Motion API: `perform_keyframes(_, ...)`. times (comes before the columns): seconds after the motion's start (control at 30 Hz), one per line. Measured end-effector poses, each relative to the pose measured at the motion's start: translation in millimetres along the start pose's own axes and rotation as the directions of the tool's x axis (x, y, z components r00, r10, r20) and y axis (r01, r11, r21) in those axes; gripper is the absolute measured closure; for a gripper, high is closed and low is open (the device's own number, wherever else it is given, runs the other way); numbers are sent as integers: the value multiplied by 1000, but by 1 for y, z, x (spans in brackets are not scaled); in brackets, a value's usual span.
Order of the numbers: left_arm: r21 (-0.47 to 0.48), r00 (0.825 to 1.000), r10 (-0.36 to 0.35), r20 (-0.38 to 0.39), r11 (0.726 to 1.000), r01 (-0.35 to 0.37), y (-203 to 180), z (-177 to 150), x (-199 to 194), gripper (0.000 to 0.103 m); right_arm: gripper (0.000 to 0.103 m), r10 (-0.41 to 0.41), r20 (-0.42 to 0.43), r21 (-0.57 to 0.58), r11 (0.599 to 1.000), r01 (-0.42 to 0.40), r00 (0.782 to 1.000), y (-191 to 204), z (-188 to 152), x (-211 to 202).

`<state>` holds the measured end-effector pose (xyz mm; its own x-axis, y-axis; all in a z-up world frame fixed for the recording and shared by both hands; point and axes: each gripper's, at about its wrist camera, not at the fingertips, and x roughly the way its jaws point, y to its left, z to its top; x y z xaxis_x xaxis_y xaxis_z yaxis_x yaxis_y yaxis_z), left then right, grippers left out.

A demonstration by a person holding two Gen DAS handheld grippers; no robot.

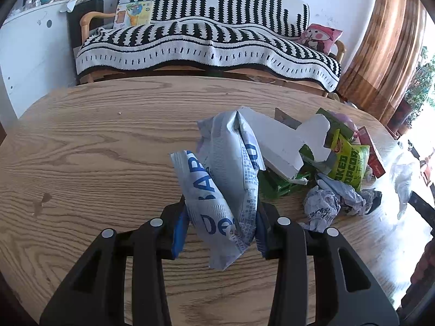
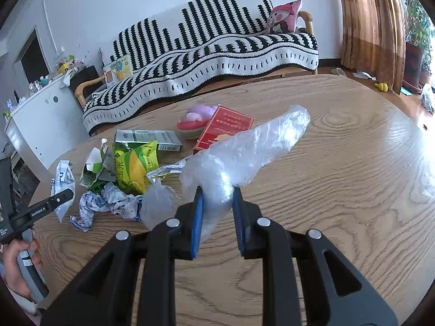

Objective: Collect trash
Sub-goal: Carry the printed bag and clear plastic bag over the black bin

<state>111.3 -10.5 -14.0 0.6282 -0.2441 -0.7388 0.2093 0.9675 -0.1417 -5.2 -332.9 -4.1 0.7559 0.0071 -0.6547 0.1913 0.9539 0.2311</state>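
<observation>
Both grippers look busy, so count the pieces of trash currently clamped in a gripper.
2. A crumpled white-and-blue printed wrapper sits clamped in the left gripper; a clear crinkled plastic bag sits clamped in the right gripper. Other litter lies loose on the wooden table.

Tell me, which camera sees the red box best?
The right wrist view: the red box lies flat on the table, its whole top showing. The left wrist view catches only a sliver behind the green popcorn bag.

Right gripper (image 2: pixel 216 198) clamped on clear plastic bag (image 2: pixel 244 152), lifted off the tabletop (image 2: pixel 339 190). Trash pile near left edge: popcorn bag (image 2: pixel 136 171), crumpled paper (image 2: pixel 108 203), green box (image 2: pixel 148 140), red box (image 2: pixel 223 127). Left gripper (image 2: pixel 58 201) at far left.
</observation>
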Motion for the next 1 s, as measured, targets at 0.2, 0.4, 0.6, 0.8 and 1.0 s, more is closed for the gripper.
perform_keyframes(0.2, 7, 1000, 1, -6, 1000, -1, -2, 0, 1, 63, 82, -6, -1, 2, 1000, 6, 1000, 4, -1, 3)
perform_keyframes(0.4, 1, 1000, 4, 10, 1000, -4, -3, 2, -4, 63, 82, -7, -10, 9, 1000, 7, 1000, 3, -1, 5)
perform_keyframes(0.6, -21, 998, -11, 63, 1000, 13, -9, 1, -26, 63, 82, -9, 28, 3, 1000, 9, 1000, 1, 1, -5)
perform_keyframes(0.8, 44, 989, -66, 132, 997, 61, -61, -2, -67, 63, 82, -16, 117, 102, 995, 4, 993, -36, -4, -60)
perform_keyframes(1.0, 272, 936, -350, 42, 905, 326, -208, -33, -119, 63, 82, -152, 187, 130, 983, 129, 971, -115, -36, -171)
